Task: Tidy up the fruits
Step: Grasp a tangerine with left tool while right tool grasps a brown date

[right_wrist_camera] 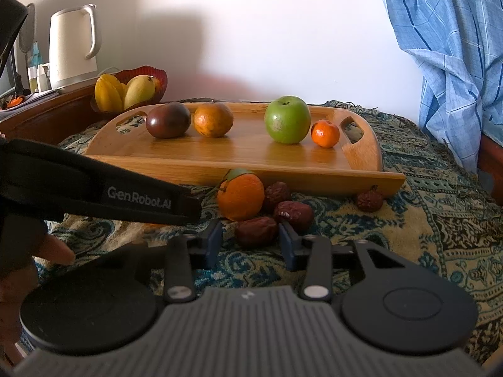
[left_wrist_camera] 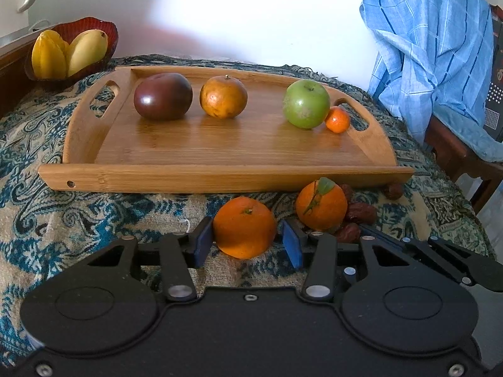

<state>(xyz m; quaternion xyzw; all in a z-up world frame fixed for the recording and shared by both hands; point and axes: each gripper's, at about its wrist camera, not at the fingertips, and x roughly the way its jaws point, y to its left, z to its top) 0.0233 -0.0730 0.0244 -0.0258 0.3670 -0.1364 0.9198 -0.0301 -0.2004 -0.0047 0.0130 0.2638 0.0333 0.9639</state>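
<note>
Left gripper (left_wrist_camera: 248,238) is pinching a firm, slick-skinned orange (left_wrist_camera: 244,231) across its middle on the cloth before the tray (left_wrist_camera: 220,176); right gripper (right_wrist_camera: 250,242) is squeezing 1 soft, light date (right_wrist_camera: 256,232).

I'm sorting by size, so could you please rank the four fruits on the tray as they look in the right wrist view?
1. Green apple
2. Dark purple fruit and brownish orange: look alike, left unranked
3. Small mandarin
</note>
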